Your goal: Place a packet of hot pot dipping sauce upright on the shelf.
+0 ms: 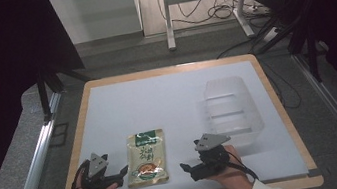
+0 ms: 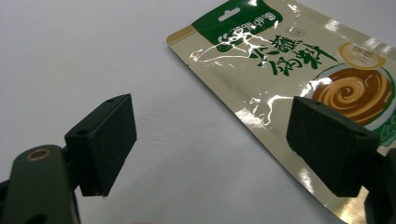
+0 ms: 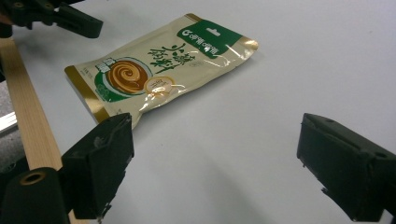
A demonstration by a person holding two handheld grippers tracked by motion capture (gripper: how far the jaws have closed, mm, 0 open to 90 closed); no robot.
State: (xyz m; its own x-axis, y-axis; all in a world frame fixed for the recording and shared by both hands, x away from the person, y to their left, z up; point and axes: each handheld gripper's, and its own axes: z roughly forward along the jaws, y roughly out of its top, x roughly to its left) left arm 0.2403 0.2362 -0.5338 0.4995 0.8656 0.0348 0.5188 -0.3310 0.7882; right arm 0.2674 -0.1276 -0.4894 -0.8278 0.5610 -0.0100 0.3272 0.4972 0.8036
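A glossy gold and green food pouch (image 1: 146,158) lies flat on the white table mat (image 1: 167,99) near the front edge. My left gripper (image 1: 120,176) rests just left of the pouch, its jaws pointing at it. In the left gripper view that gripper (image 2: 217,144) is open, nothing between its pads, with the pouch (image 2: 289,70) ahead and to the right. My right gripper (image 1: 189,171) sits a little right of the pouch. Its jaws (image 3: 222,163) stand wide open over bare mat, and the pouch (image 3: 154,70) lies beyond them.
A clear plastic container (image 1: 232,110) stands empty on the right side of the mat. The table's wooden rim (image 1: 280,108) frames the mat. The left gripper (image 3: 60,18) appears at the top left of the right gripper view. Cables and desk legs lie on the floor behind.
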